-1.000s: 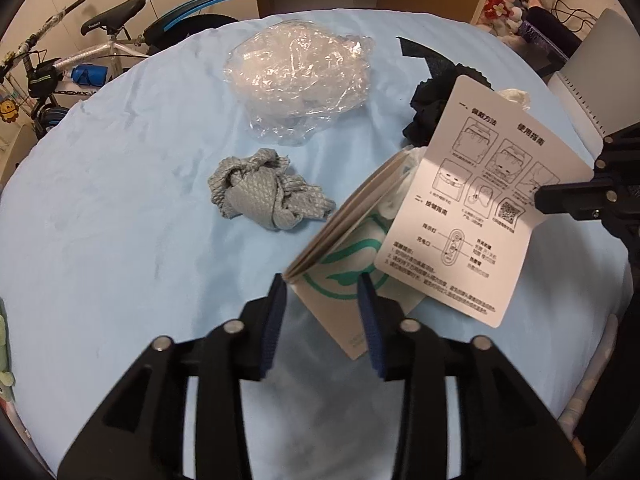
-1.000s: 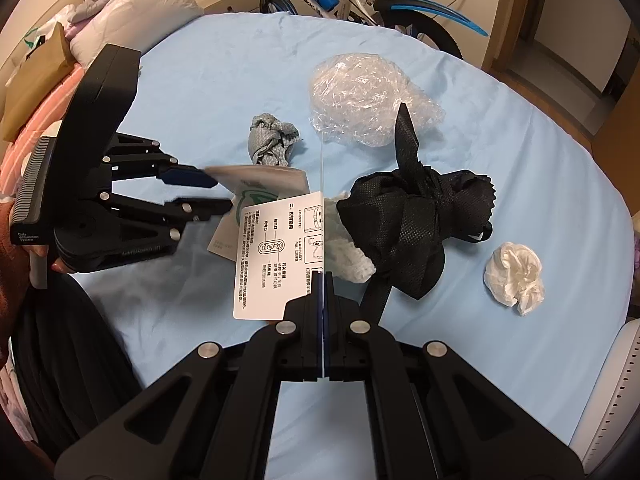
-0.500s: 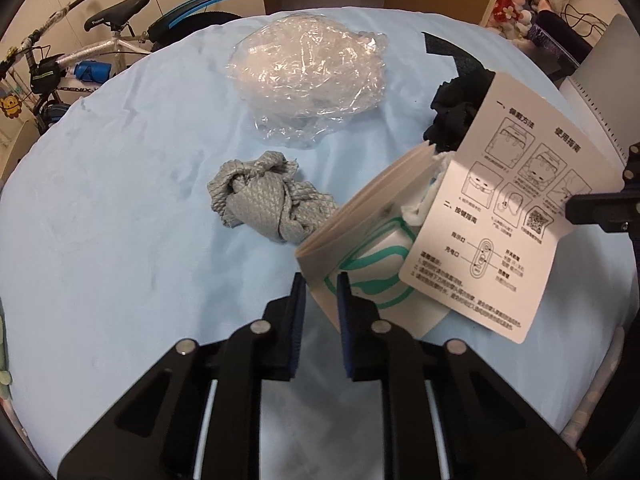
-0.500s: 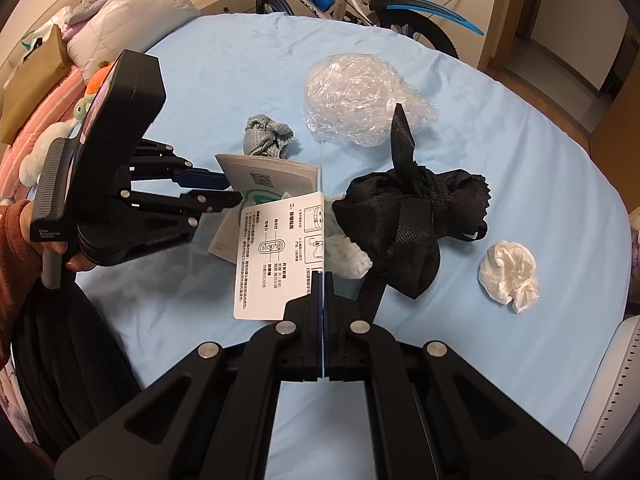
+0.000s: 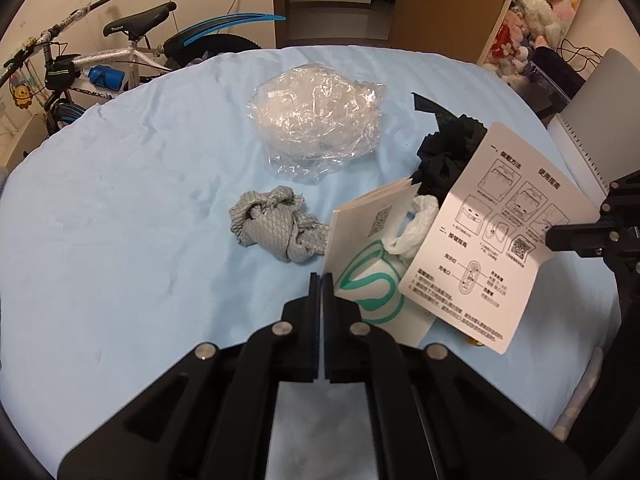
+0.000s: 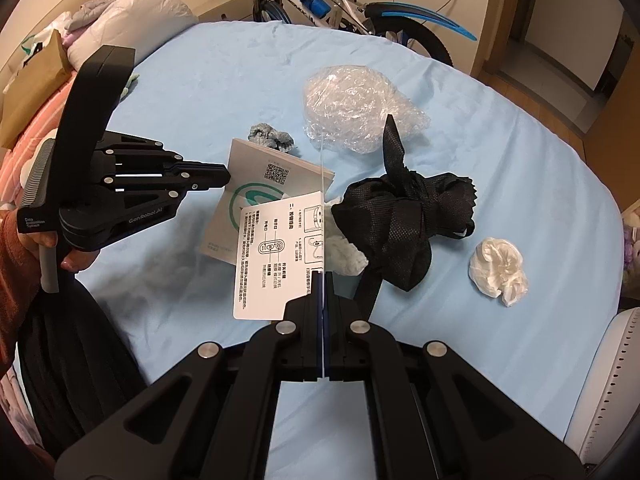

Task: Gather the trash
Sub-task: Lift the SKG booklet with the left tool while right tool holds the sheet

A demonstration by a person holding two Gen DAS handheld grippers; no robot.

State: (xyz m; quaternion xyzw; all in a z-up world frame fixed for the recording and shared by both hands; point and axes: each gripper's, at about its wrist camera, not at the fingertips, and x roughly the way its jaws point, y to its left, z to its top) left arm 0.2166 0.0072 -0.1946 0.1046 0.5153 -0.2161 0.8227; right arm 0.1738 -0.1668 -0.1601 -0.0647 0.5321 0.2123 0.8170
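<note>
My left gripper is shut on the left edge of a pale booklet with a green logo, which stands tilted up off the blue sheet. From the right wrist view the left gripper pinches the booklet at its corner. My right gripper is shut on a white instruction card, held just above the booklet. That card overlaps the booklet's right side. A crumpled white paper lies between them.
On the sheet lie a grey cloth wad, a clear plastic bag, a black mesh bag and a white tissue ball. A bicycle stands beyond the far edge. Pillows lie far left.
My left jaws closed from wide apart onto the booklet's edge, and the booklet now stands steeper, lifted slightly. The right gripper and its card stayed put.
</note>
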